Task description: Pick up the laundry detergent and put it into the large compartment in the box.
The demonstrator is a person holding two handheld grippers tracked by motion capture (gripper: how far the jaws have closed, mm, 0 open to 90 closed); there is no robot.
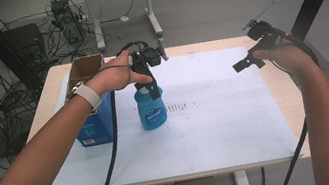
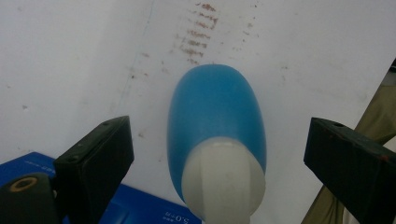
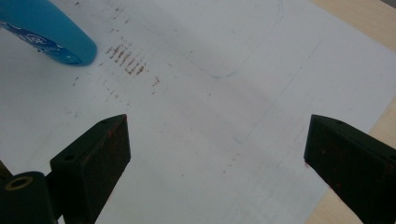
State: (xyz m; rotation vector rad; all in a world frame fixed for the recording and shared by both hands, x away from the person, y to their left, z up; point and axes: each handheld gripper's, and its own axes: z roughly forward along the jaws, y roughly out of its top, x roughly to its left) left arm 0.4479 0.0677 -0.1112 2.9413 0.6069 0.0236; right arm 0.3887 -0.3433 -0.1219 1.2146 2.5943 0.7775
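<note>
A blue bottle (image 1: 150,109) with a white neck stands upright on the white sheet (image 1: 217,114), left of centre. My left gripper (image 1: 150,82) hovers right above its top, open. From the left gripper view I look straight down on the blue bottle (image 2: 215,126); its white neck sits between the two wide-apart jaws without touching them. My right gripper (image 1: 247,62) hangs open over the sheet's far right part, with nothing between its jaws. The bottle's base (image 3: 46,32) lies at the upper left of the right gripper view.
A blue box (image 1: 97,124) stands just left of the bottle, with an open cardboard box (image 1: 85,68) behind it. Brown smudges (image 1: 180,106) mark the sheet right of the bottle. The wooden table (image 1: 288,87) edge runs along the right. Cables trail off both grippers.
</note>
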